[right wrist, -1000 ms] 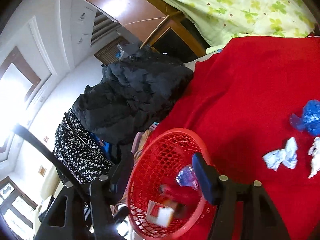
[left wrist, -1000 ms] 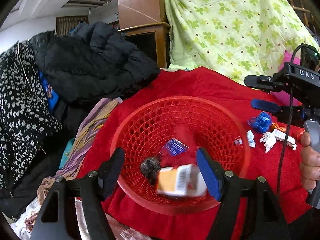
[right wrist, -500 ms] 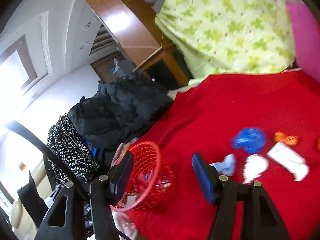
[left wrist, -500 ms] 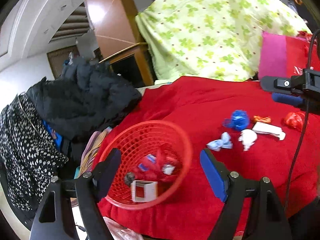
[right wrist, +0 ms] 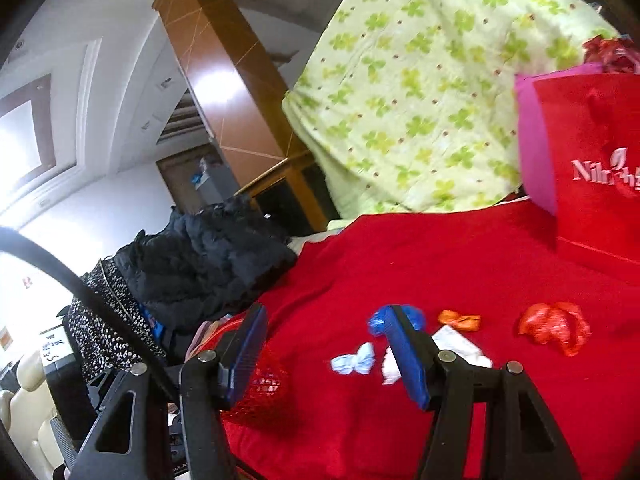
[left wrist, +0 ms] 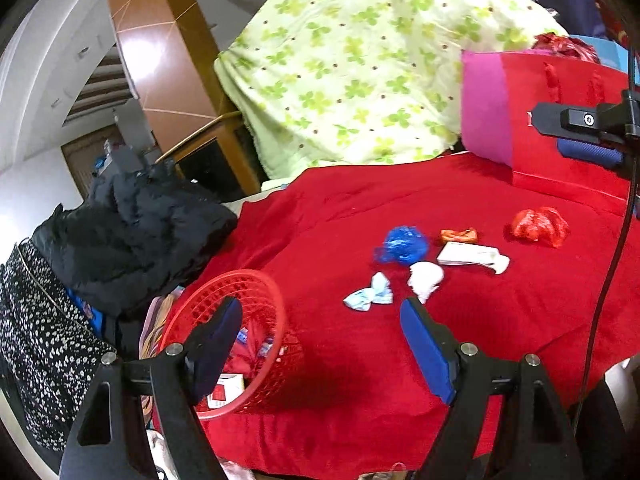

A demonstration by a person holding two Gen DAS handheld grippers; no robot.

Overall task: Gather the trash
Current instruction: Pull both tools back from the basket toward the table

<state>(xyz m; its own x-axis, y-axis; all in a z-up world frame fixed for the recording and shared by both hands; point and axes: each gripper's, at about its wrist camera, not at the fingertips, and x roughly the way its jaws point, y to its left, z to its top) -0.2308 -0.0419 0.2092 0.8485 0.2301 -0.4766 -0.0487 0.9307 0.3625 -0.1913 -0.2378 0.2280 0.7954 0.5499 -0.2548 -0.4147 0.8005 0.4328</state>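
Note:
A red mesh basket (left wrist: 256, 292) with a small carton and wrappers inside sits at the left edge of the red-covered table (left wrist: 340, 360); it also shows in the right wrist view (right wrist: 264, 384). Loose trash lies to its right: a pale blue wrapper (left wrist: 368, 294), a white crumpled paper (left wrist: 425, 278), a blue foil ball (left wrist: 402, 244), a white flat packet (left wrist: 468, 254), an orange wrapper (left wrist: 458, 235) and a red crumpled wrapper (left wrist: 540, 226). My left gripper (left wrist: 320, 344) is open and empty, above the table beside the basket. My right gripper (right wrist: 326, 354) is open and empty, short of the pale blue wrapper (right wrist: 354, 360).
A black jacket (left wrist: 136, 228) and a spotted garment (left wrist: 36, 328) are piled left of the table. A green clover-print cloth (left wrist: 360, 60) hangs behind. A red and pink bag (left wrist: 540, 120) stands at the back right. The right gripper's body (left wrist: 588, 128) shows at the right edge.
Both grippers have pulled back and swung right, away from over the basket. The loose trash on the cloth has come into view. Both stay open and empty.

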